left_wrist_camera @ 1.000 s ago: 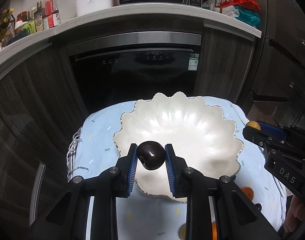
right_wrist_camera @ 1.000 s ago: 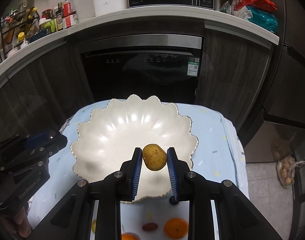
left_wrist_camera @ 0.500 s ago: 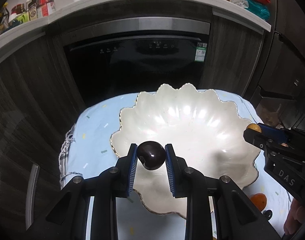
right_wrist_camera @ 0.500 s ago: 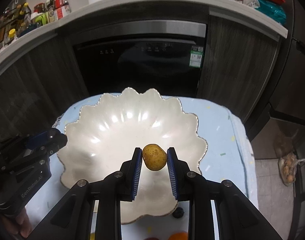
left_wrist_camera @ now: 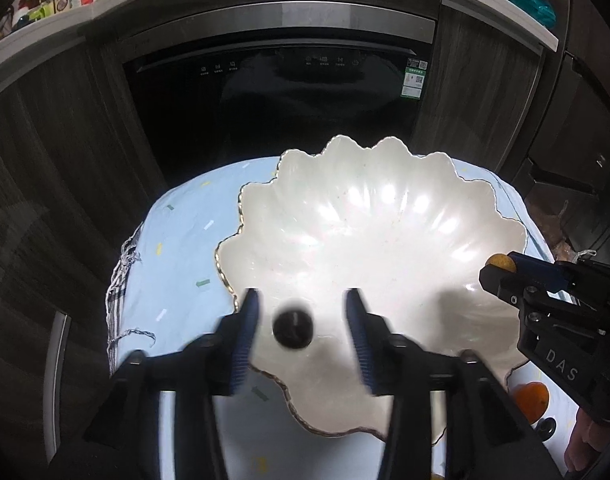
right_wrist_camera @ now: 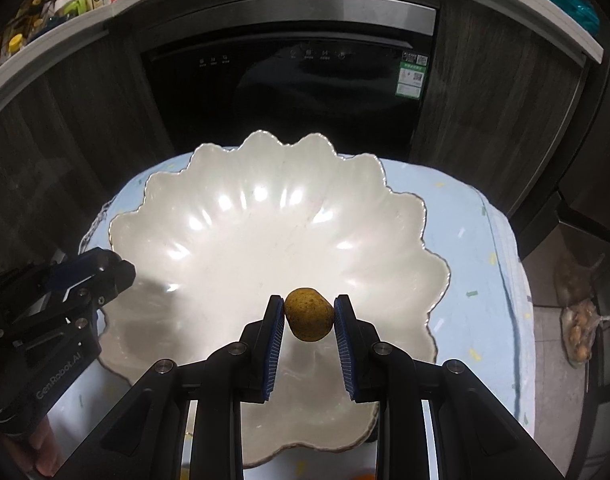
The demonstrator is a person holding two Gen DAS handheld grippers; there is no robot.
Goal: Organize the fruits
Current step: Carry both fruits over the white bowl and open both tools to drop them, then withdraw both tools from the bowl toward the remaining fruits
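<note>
The left tongs (left_wrist_camera: 301, 312) are opening at this moment. One second ago their blue pads pressed on the dark round fruit (left_wrist_camera: 293, 329); now the pads stand apart from it on both sides and are blurred by the motion. The fruit is free between them, above the near left part of the white scalloped bowl (left_wrist_camera: 385, 216), close to the bowl's gilded rim. It is also blurred, so I cannot tell if it already lies on the bowl or is still falling. I judge that this fruit is now delivered, or nearly so.

The right tongs (right_wrist_camera: 309, 316) are closed on the yellow-brown fruit (right_wrist_camera: 308, 314), as they were a second ago, and they have come lower over the bowl. This fruit hangs over the near middle part of the bowl, not touching it. In my judgement its release is the next step.

The bowl itself stands on the light blue cloth (left_wrist_camera: 185, 240) that covers the worktop and holds no other fruit yet. An orange fruit (left_wrist_camera: 531, 400) waits on the cloth just beside the bowl's near right rim, so the task is probably only at its beginning.
</note>
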